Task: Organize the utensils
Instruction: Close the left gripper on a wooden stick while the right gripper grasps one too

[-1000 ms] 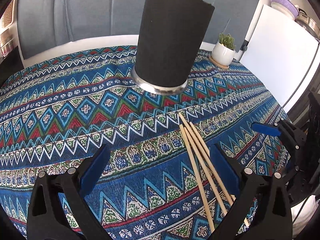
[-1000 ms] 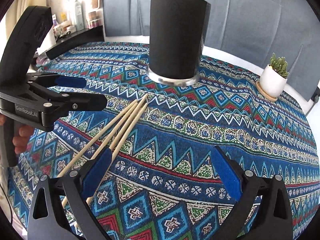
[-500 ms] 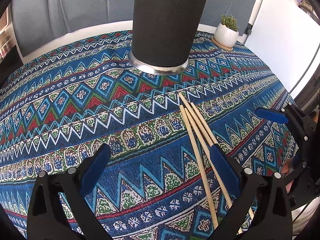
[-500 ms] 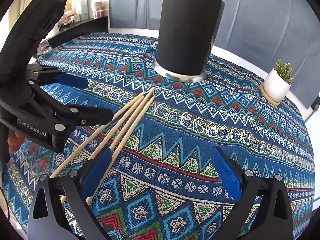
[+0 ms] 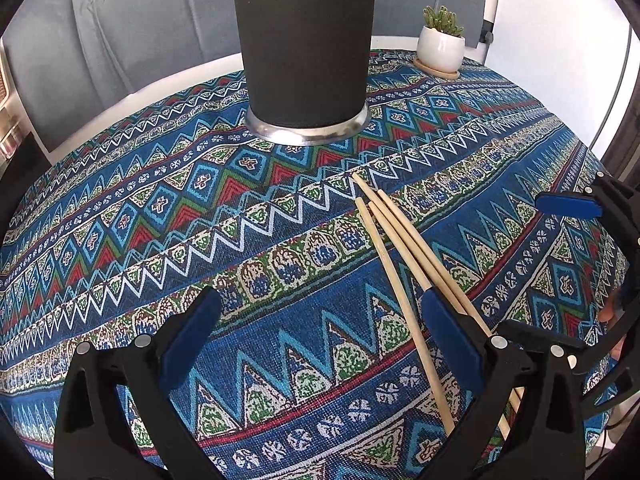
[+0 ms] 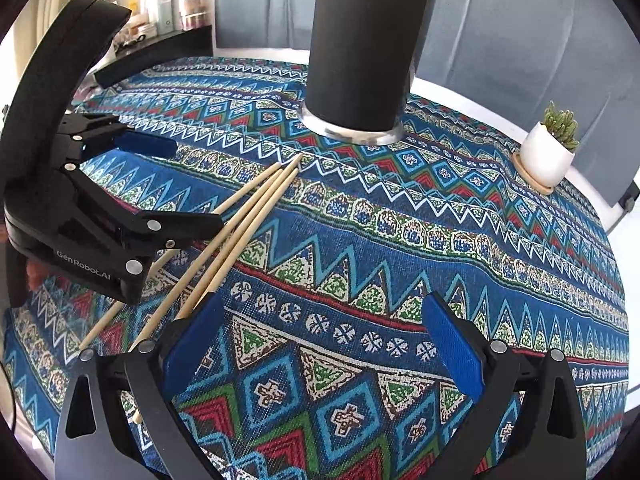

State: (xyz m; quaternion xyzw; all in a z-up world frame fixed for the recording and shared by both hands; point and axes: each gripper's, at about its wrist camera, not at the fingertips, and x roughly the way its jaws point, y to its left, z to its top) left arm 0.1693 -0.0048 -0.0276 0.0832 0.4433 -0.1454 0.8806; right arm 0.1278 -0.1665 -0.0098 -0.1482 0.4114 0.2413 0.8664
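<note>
Three wooden chopsticks (image 5: 404, 248) lie side by side on the patterned tablecloth (image 5: 160, 216); they also show in the right wrist view (image 6: 244, 220). A tall black utensil holder (image 5: 306, 44) with a metal base stands beyond them, also in the right wrist view (image 6: 366, 52), with stick ends poking out of its top. My left gripper (image 5: 320, 320) is open and empty, low over the cloth, its right finger over the chopsticks. My right gripper (image 6: 320, 328) is open and empty, its left finger over the chopsticks' near ends. The left gripper shows in the right wrist view (image 6: 180, 184), the right gripper at the left wrist view's edge.
A small succulent in a white pot (image 5: 440, 46) stands on a wooden coaster at the table's far right edge, also in the right wrist view (image 6: 548, 152). A grey sofa back (image 6: 520, 20) lies behind the table. A shelf with bottles (image 6: 168, 8) is at far left.
Both grippers have moved forward and down toward the chopsticks and the holder. Both stay open. The chopsticks have not moved.
</note>
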